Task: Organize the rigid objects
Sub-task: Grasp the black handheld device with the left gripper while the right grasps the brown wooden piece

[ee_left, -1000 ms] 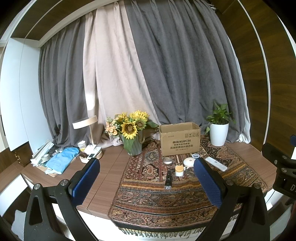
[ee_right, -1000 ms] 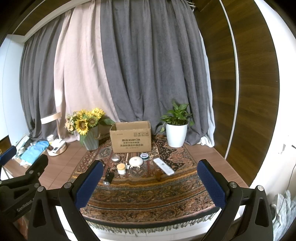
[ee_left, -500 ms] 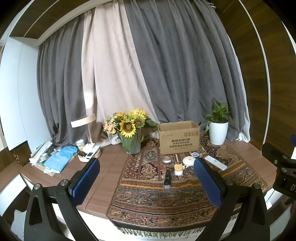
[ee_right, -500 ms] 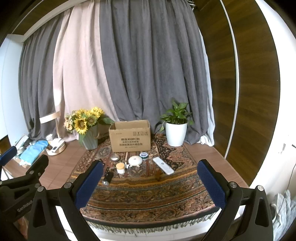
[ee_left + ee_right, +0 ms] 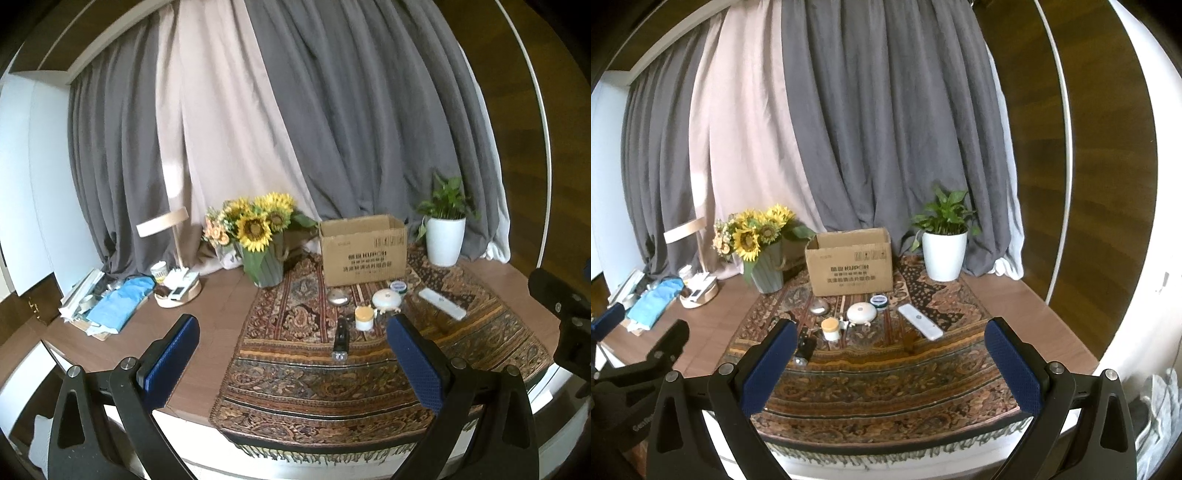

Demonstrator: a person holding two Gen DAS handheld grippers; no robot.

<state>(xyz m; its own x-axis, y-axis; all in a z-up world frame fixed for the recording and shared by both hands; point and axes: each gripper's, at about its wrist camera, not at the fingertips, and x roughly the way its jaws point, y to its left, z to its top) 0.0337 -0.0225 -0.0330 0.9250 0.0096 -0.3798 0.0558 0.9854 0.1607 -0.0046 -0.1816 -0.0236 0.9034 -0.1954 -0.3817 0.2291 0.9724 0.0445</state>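
Both claws are hanging back off the desk (image 5: 221,314) edge, spread wide and gripping nothing. The small stuff is sitting in a cluster on the rug in front of the cardboard box (image 5: 364,251), well ahead of them. The black flashlight (image 5: 341,338) is lying nearest, pointing lengthwise straight at the left claw (image 5: 291,358), so I'm guessing that one's going first. The right claw (image 5: 890,363) view is showing the white remote (image 5: 920,321) angled diagonally, while its left finger is covering part of the flashlight.

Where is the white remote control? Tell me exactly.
In the right wrist view the white remote control lies flat on the patterned rug, right of the white round dish and in front of the potted plant.
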